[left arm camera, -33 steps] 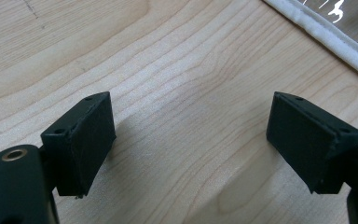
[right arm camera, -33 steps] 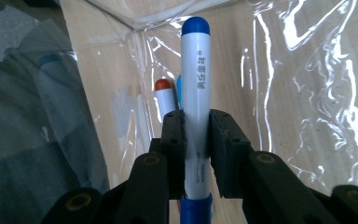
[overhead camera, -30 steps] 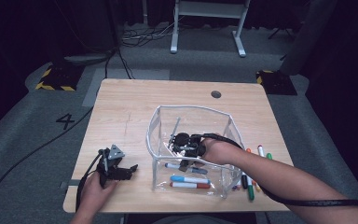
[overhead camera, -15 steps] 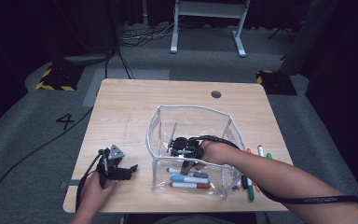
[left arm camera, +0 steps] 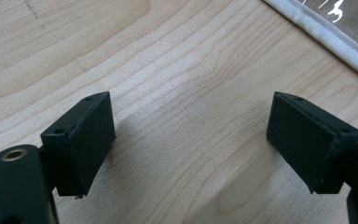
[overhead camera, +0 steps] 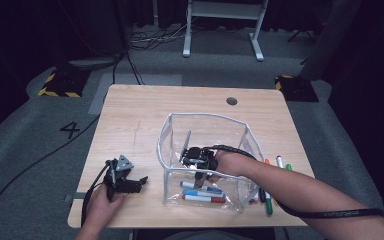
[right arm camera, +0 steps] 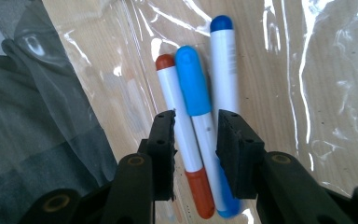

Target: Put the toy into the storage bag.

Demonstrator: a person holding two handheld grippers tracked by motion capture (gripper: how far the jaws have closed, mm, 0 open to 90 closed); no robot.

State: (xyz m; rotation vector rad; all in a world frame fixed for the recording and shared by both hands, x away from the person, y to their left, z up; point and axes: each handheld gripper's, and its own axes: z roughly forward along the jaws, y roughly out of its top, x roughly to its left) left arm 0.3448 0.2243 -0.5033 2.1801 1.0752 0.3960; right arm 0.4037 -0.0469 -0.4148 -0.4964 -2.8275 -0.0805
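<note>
A clear plastic pouch stands open on the wooden table. My right gripper reaches down inside it. In the right gripper view its jaws have just been opening and stand a little apart over three markers on the pouch floor: a light-blue-capped marker runs between them without the pads pressing it, a red-capped marker lies beside it, and a dark-blue-capped marker on the other side. My left gripper rests on the table left of the pouch, open, with bare wood between its pads.
Several more markers lie on the table just right of the pouch, near the person's right forearm. A round grommet hole sits at the table's far right. Cables trail from both grippers; the pouch's white seam runs close to the left gripper.
My right gripper has sunk slightly deeper into the pouch toward the markers. The left hand and its gripper have stayed put.
</note>
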